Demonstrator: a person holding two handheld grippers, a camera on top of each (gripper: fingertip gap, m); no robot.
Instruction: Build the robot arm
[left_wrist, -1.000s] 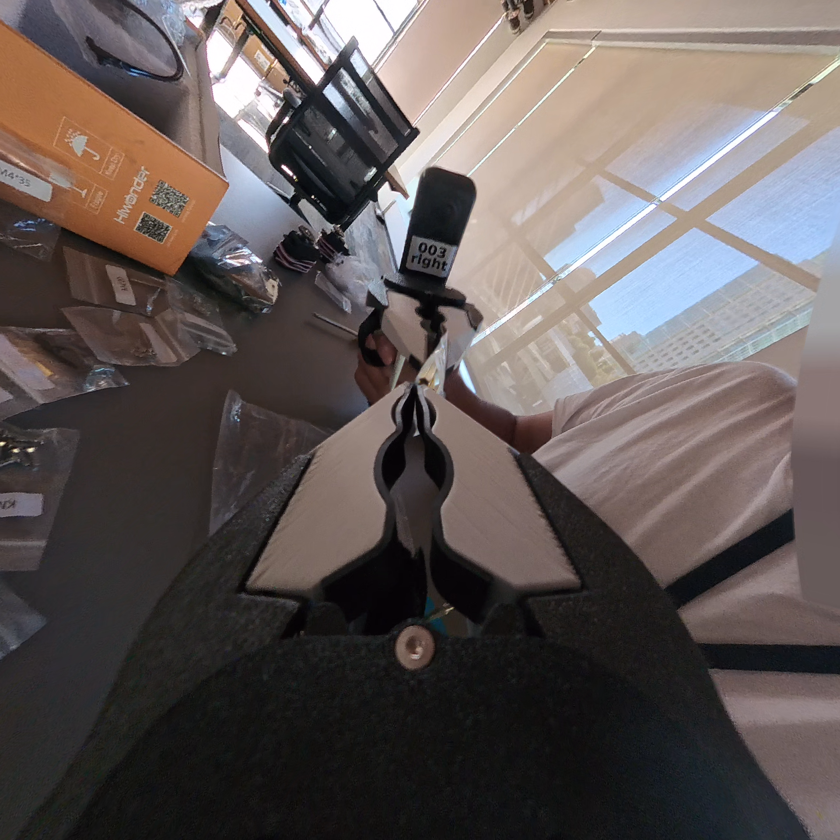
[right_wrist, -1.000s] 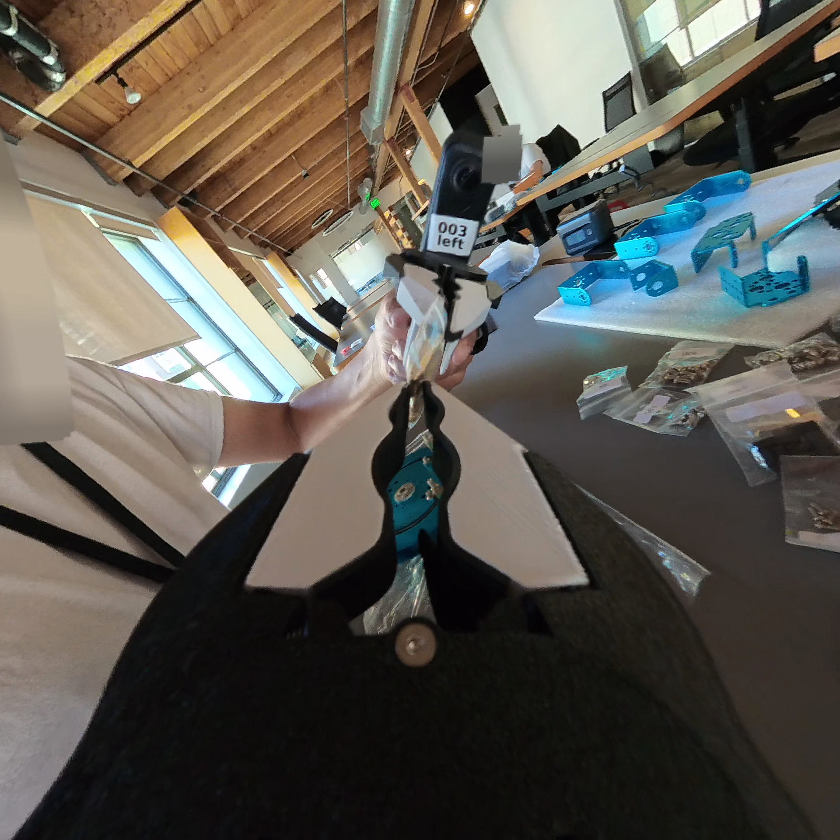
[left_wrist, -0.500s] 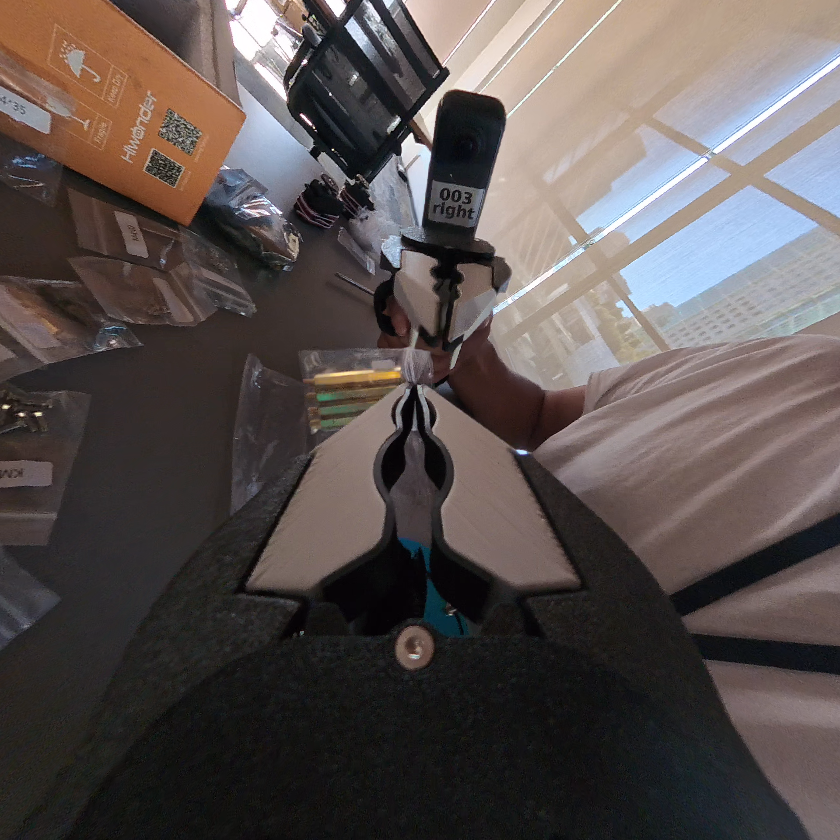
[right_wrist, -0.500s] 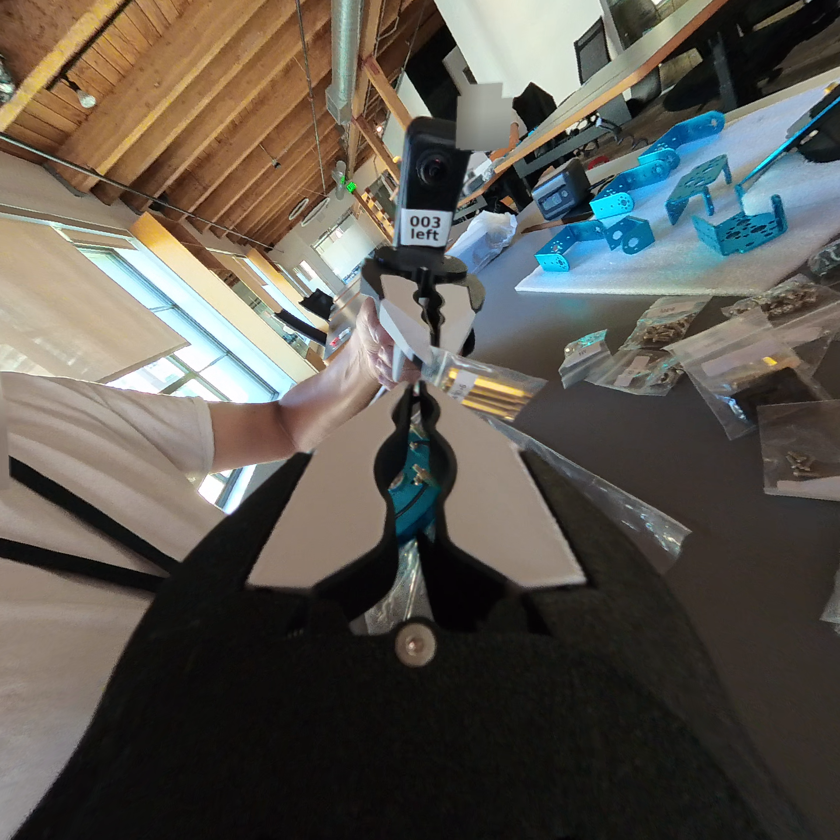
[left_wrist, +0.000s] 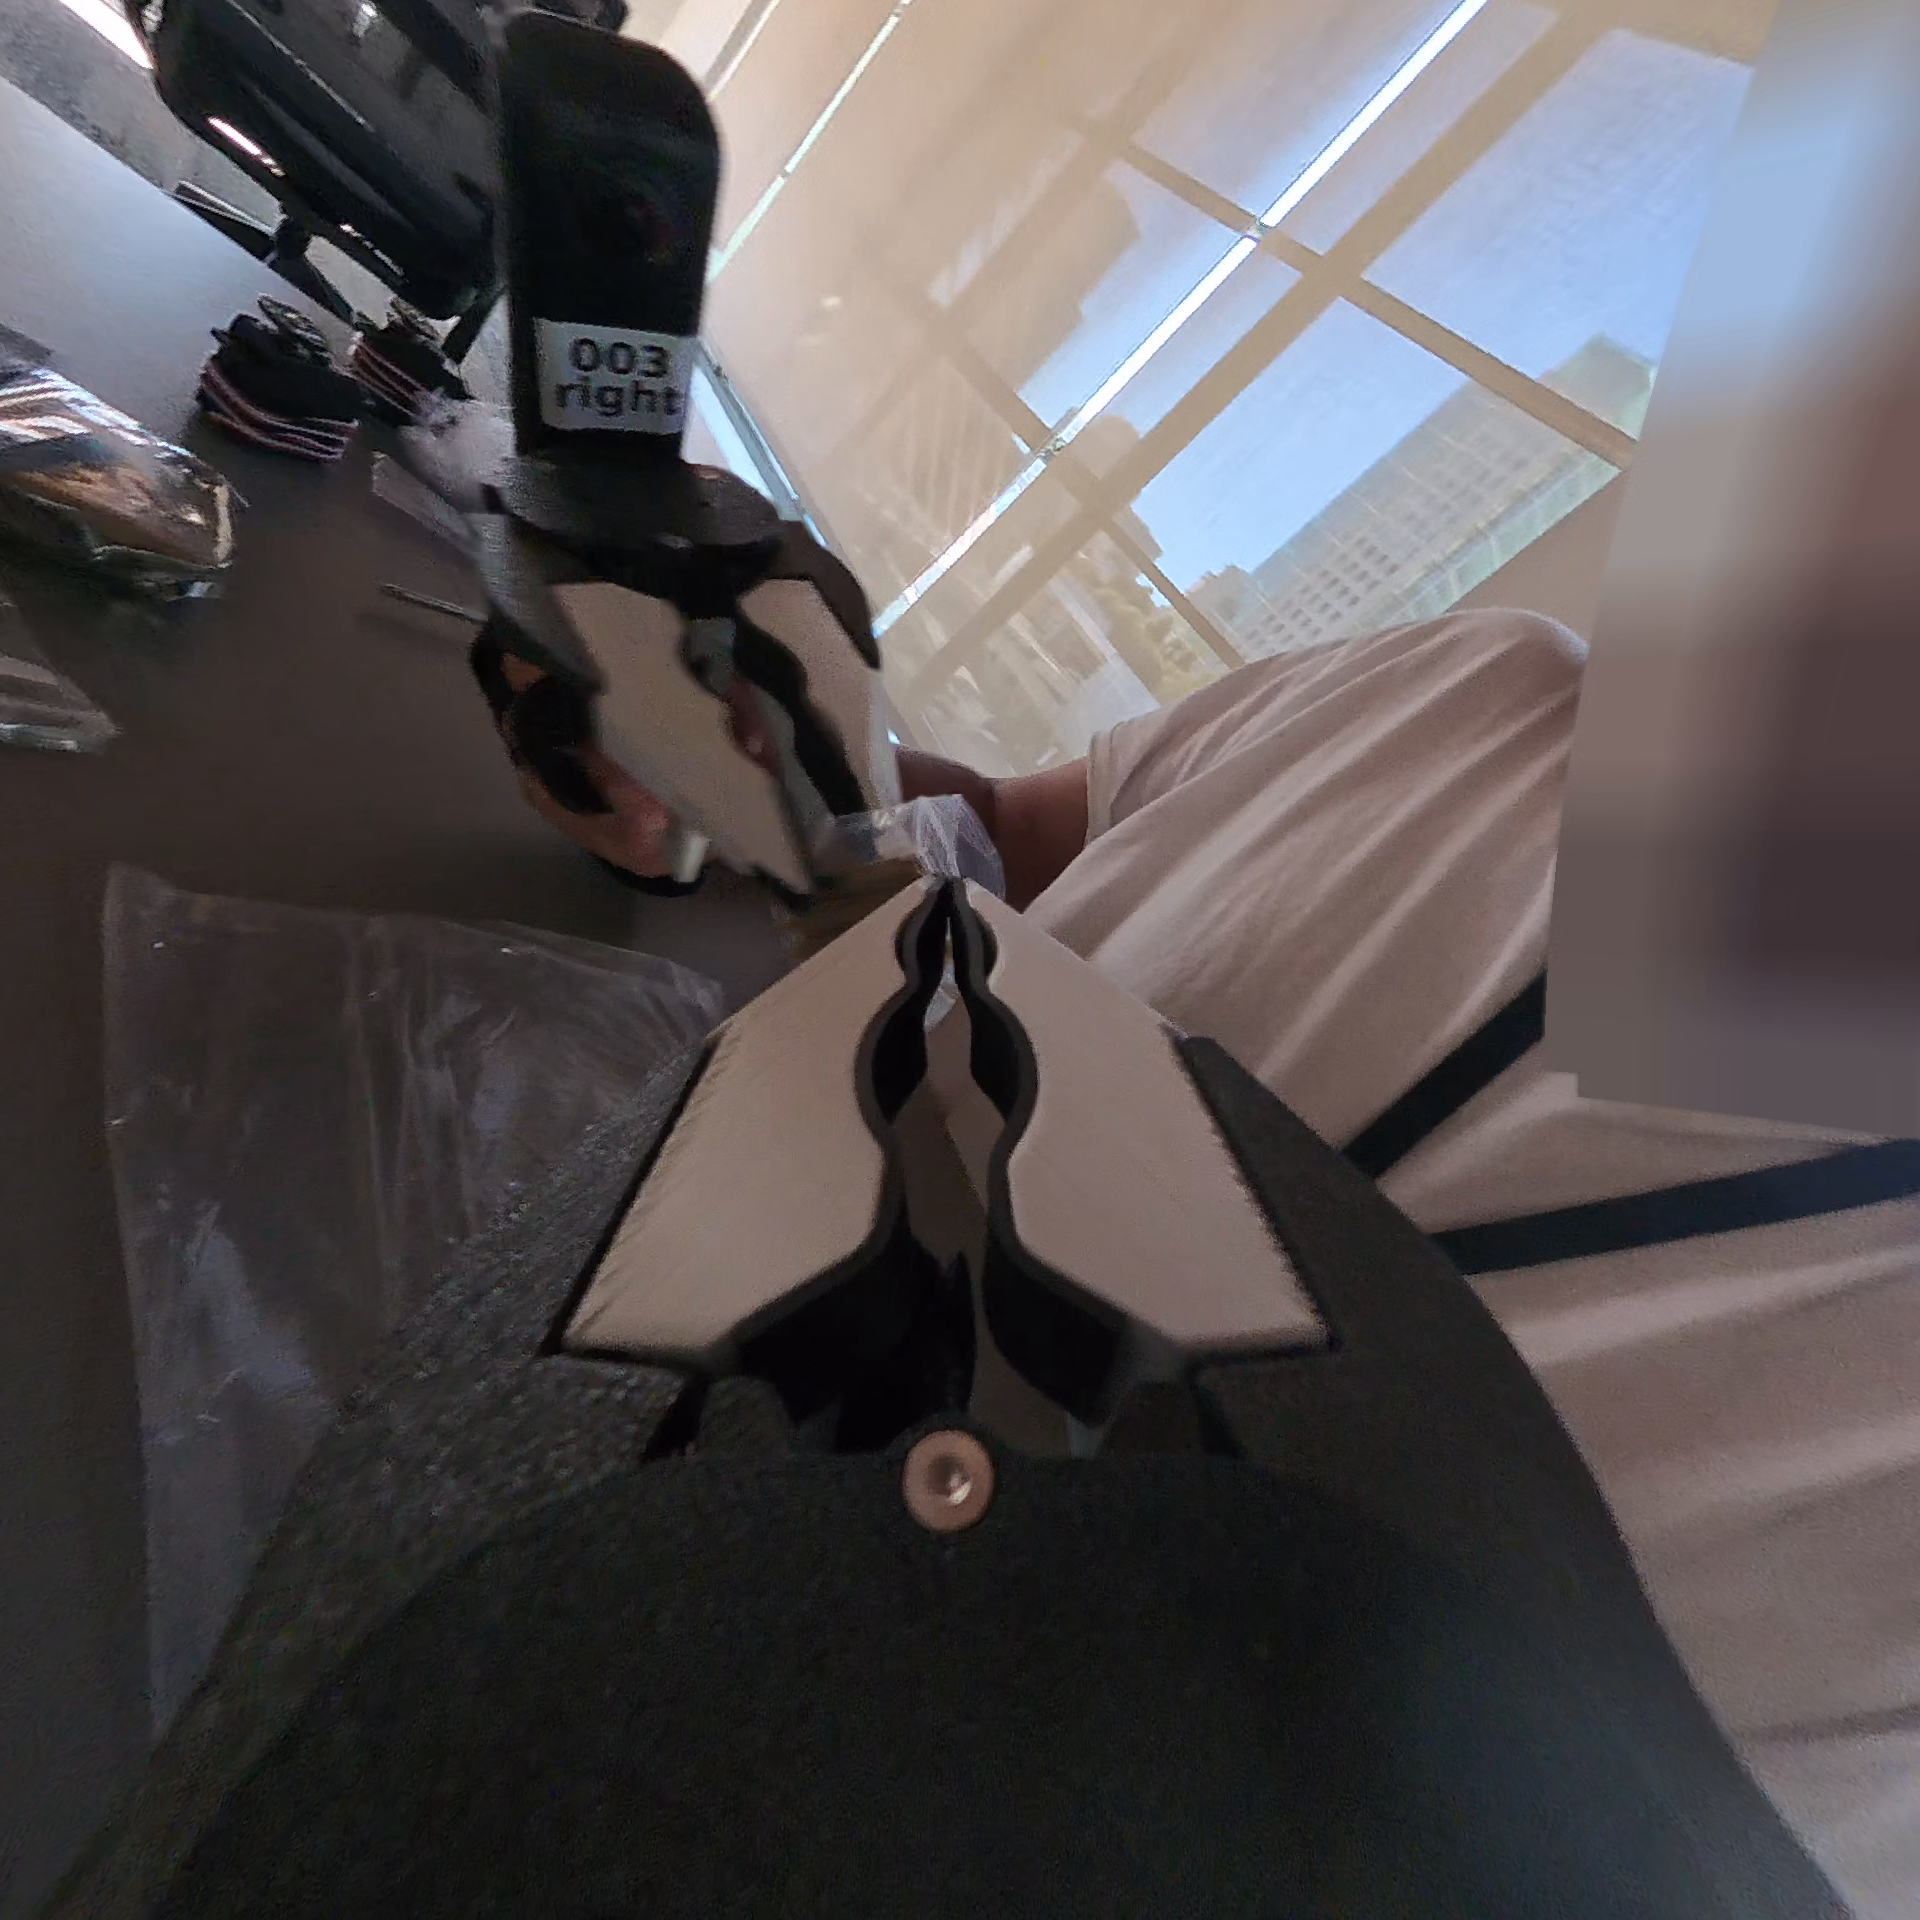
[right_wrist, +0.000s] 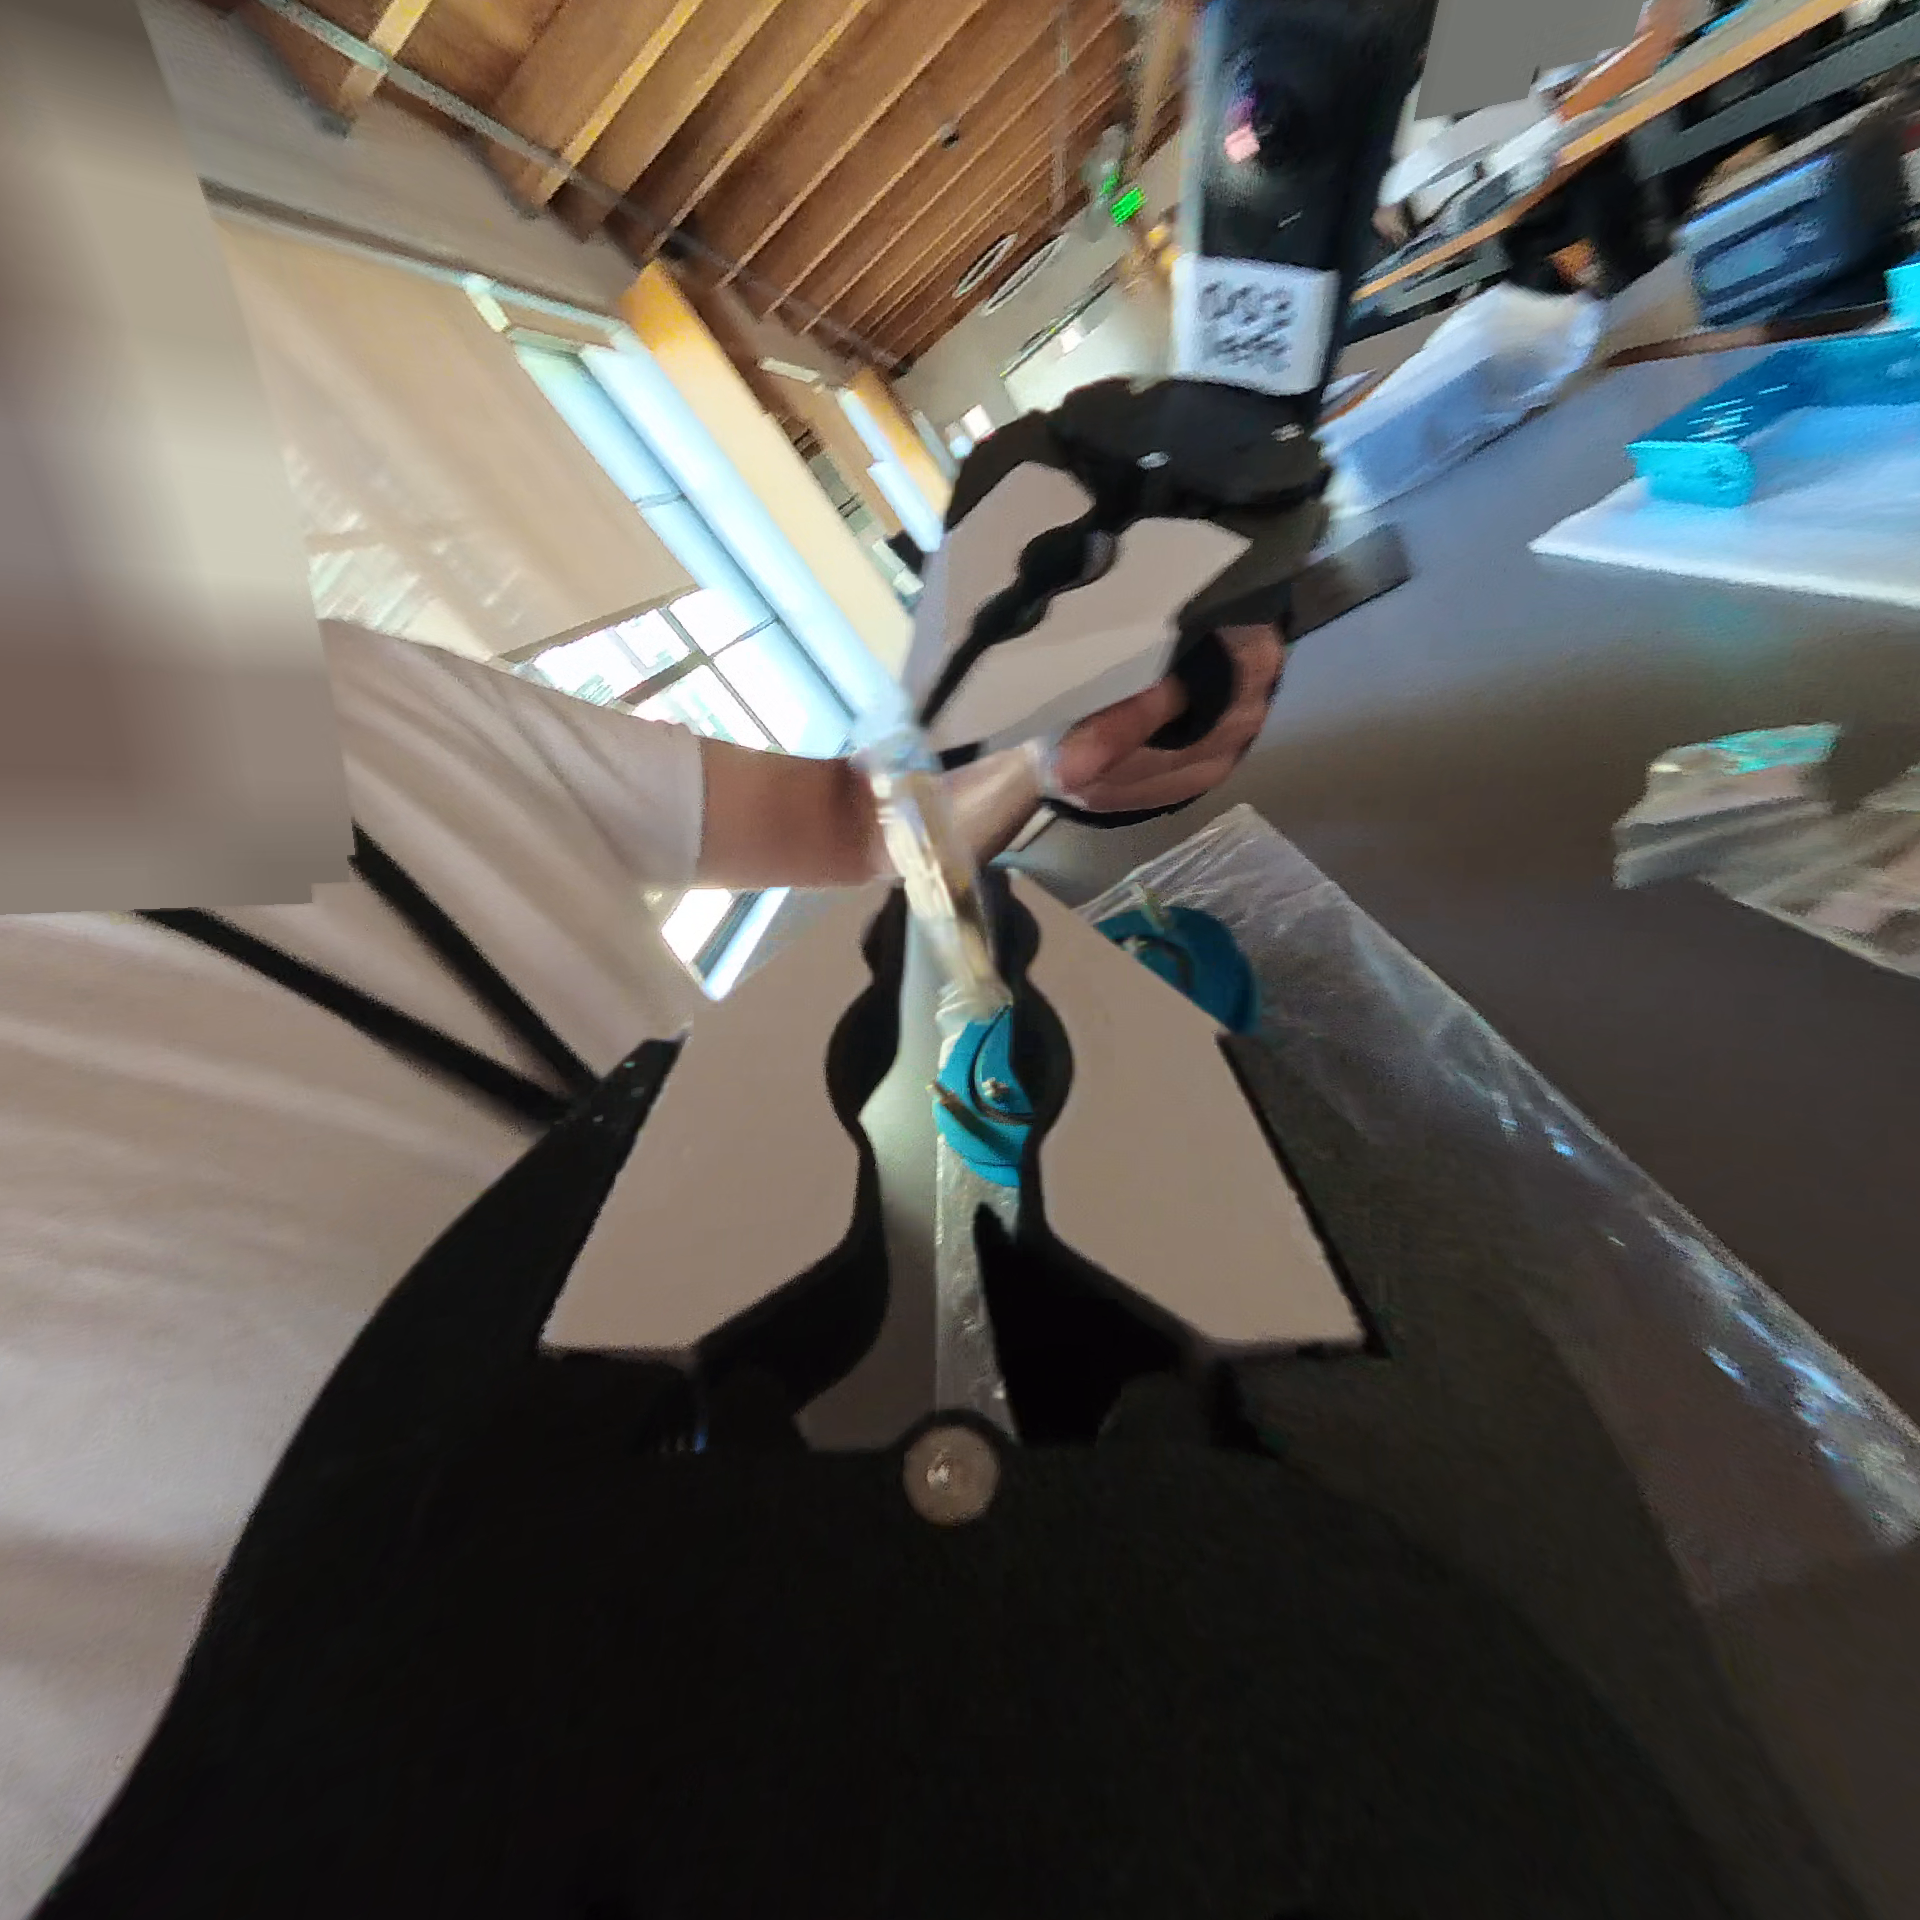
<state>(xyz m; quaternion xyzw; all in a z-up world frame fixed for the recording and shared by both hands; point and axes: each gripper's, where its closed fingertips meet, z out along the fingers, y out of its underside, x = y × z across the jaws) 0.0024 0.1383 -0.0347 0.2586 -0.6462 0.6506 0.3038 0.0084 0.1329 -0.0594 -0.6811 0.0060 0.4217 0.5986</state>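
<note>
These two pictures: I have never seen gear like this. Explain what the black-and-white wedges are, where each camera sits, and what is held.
No robot here: a person holds a hand-held two-finger gripper in each hand, with a camera on each looking along its fingers.

The left wrist view shows the left gripper up close and the right gripper farther off. The right wrist view is the reverse.

Both are shut on one small clear plastic bag stretched between them. The frames are blurred, so its contents are unclear.

Below lie a dark table, a larger clear bag, and a blue round metal part.
</note>
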